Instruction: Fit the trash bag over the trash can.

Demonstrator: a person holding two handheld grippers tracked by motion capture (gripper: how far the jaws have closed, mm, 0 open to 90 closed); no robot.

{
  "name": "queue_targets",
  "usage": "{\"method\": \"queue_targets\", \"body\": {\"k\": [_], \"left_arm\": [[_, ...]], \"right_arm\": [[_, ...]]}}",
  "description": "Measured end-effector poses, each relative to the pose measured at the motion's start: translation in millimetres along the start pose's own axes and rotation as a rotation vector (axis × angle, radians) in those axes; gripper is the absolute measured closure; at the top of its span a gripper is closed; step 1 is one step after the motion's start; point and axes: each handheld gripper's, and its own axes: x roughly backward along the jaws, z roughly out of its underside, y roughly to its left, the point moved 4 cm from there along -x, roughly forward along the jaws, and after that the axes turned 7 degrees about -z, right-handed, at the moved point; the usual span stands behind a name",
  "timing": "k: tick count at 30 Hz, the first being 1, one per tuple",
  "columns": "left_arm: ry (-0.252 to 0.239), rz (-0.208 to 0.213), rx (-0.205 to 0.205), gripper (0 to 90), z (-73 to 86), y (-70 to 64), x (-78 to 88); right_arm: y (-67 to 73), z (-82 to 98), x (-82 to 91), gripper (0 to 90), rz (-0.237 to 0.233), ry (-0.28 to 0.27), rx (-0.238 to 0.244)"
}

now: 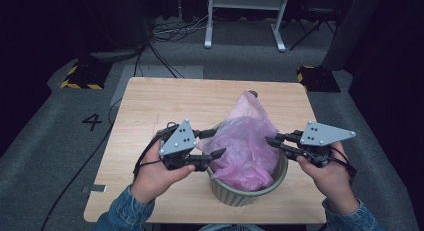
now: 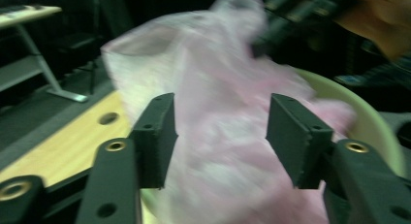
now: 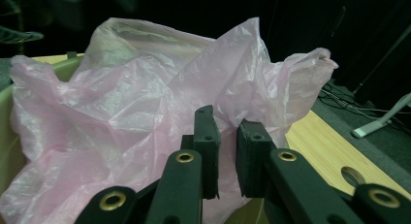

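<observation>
A crumpled pink plastic bag [image 1: 245,146] sits in a pale green ribbed bowl [image 1: 240,193] near the front of the wooden table [image 1: 165,101]. My left gripper [image 1: 219,142] is at the bag's left side. In the left gripper view its jaws [image 2: 220,100] stand wide apart, with the blurred bag [image 2: 218,64] beyond them and the bowl's rim [image 2: 378,122] at right. My right gripper [image 1: 270,141] is at the bag's right edge. In the right gripper view its jaws [image 3: 228,120] are nearly together, pinching a fold of the bag [image 3: 121,103].
The bowl stands close to the table's near edge, between the person's two hands. Bare wood with small holes [image 3: 351,175] lies behind and beside it. On the floor beyond are a white desk frame [image 1: 245,16], cables [image 1: 170,31] and striped feet [image 1: 80,78].
</observation>
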Motion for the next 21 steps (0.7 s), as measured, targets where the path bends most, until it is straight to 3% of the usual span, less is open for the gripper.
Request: {"method": "queue_targets", "body": {"k": [4,8,13,21], "left_arm": [[0.013,-0.031,0.012,39.3,-8.0,15.0,-11.1],[0.012,-0.034,-0.01,37.4,-16.8,19.5,-21.3],[-0.013,-0.01,-0.033,37.2,-31.0,12.2,-32.6],[-0.025,0.055,-0.106,38.1,-36.3,-7.4,-50.9]], "right_arm": [[1.0,-2.6,1.5,80.9,-0.017,-0.026,0.004],[3.6,-6.3,1.4,79.9,-0.033,-0.036,0.02],[8.7,-11.1,-1.3,79.6,-0.045,-0.041,0.044],[14.2,-18.5,-4.6,77.6,-0.075,-0.056,0.056]]}}
